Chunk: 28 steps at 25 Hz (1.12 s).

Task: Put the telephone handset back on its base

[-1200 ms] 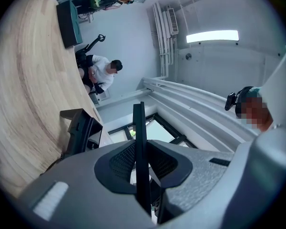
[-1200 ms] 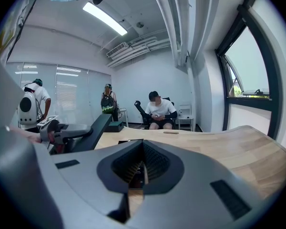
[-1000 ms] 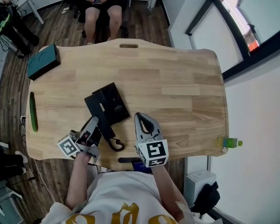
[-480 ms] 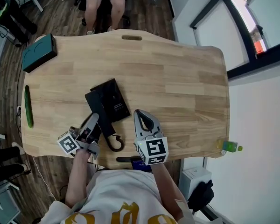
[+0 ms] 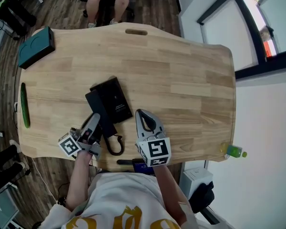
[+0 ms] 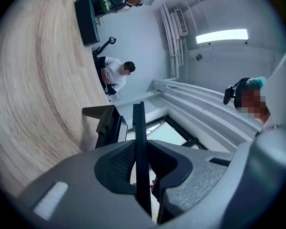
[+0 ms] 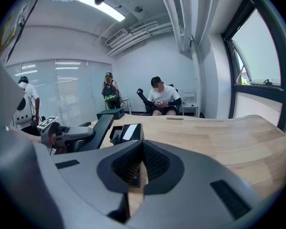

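Head view, much as a second ago: still pinches the black handset (image 5: 105, 126) in the left gripper (image 5: 94, 119), along the left edge of the base (image 5: 115, 99) on the table (image 5: 181, 80); keeps right gripper (image 5: 142, 115) jaws pressed together, empty.

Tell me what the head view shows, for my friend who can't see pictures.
The left gripper is shut on a black telephone handset, holding it along one side of its base on a wooden table. The right gripper hangs shut and empty beside them, and a curly cord lies between the grippers.
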Each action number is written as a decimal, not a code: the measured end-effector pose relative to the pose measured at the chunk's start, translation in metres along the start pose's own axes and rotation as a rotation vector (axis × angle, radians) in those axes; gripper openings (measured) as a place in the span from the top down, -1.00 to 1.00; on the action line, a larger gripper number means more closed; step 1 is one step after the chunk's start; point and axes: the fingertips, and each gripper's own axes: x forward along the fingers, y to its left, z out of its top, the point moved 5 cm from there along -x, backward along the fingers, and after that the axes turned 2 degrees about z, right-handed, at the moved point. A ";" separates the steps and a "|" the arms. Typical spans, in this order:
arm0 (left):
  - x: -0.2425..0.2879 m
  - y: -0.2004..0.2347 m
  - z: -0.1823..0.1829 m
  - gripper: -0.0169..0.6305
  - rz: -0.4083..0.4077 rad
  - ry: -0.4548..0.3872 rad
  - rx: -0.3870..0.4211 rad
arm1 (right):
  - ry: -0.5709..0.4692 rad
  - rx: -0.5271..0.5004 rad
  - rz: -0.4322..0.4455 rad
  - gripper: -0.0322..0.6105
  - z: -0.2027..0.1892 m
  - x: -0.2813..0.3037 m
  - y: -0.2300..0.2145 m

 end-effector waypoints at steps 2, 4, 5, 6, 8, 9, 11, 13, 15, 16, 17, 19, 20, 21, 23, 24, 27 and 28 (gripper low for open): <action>0.000 0.002 0.000 0.72 0.002 -0.005 -0.003 | 0.005 0.000 0.001 0.89 -0.002 0.001 -0.001; 0.001 0.005 0.000 0.72 0.005 -0.005 -0.002 | 0.008 0.003 0.000 0.89 -0.003 0.003 -0.002; 0.001 0.006 0.000 0.72 0.007 -0.005 -0.002 | 0.010 0.004 -0.001 0.89 -0.004 0.003 -0.003; 0.001 0.007 0.000 0.72 0.009 -0.005 -0.003 | 0.013 0.006 -0.002 0.89 -0.005 0.004 -0.003; 0.001 0.010 0.000 0.72 0.012 -0.005 -0.004 | 0.019 0.008 -0.003 0.89 -0.007 0.005 -0.004; 0.002 0.011 -0.001 0.72 0.014 -0.005 -0.003 | 0.022 0.009 -0.004 0.89 -0.007 0.006 -0.004; 0.003 0.014 -0.001 0.72 0.016 -0.005 -0.001 | 0.024 0.009 -0.003 0.89 -0.008 0.008 -0.004; 0.004 0.015 -0.001 0.72 0.018 -0.007 -0.001 | 0.027 0.010 -0.001 0.89 -0.009 0.009 -0.004; 0.004 0.017 0.000 0.72 0.020 -0.013 -0.002 | 0.032 0.011 0.001 0.89 -0.010 0.011 -0.004; 0.004 0.018 0.000 0.72 0.022 -0.013 -0.001 | 0.035 0.012 0.002 0.89 -0.011 0.012 -0.004; 0.005 0.019 0.001 0.72 0.026 -0.013 0.001 | 0.037 0.013 0.003 0.89 -0.011 0.013 -0.004; 0.006 0.022 0.001 0.72 0.032 -0.011 0.006 | 0.044 0.015 0.002 0.89 -0.012 0.014 -0.005; 0.007 0.023 0.001 0.72 0.035 -0.011 0.008 | 0.047 0.015 0.002 0.89 -0.013 0.015 -0.006; 0.008 0.025 0.001 0.72 0.036 -0.011 0.008 | 0.049 0.016 0.002 0.89 -0.014 0.016 -0.007; 0.010 0.027 0.001 0.72 0.039 -0.013 0.010 | 0.052 0.018 0.000 0.89 -0.015 0.017 -0.008; 0.011 0.027 0.001 0.72 0.042 -0.011 0.013 | 0.053 0.020 -0.001 0.89 -0.016 0.018 -0.009; 0.013 0.030 0.001 0.72 0.049 -0.004 0.020 | 0.059 0.027 -0.005 0.89 -0.017 0.019 -0.011; 0.013 0.032 0.000 0.72 0.052 -0.003 0.017 | 0.062 0.028 -0.005 0.89 -0.018 0.020 -0.011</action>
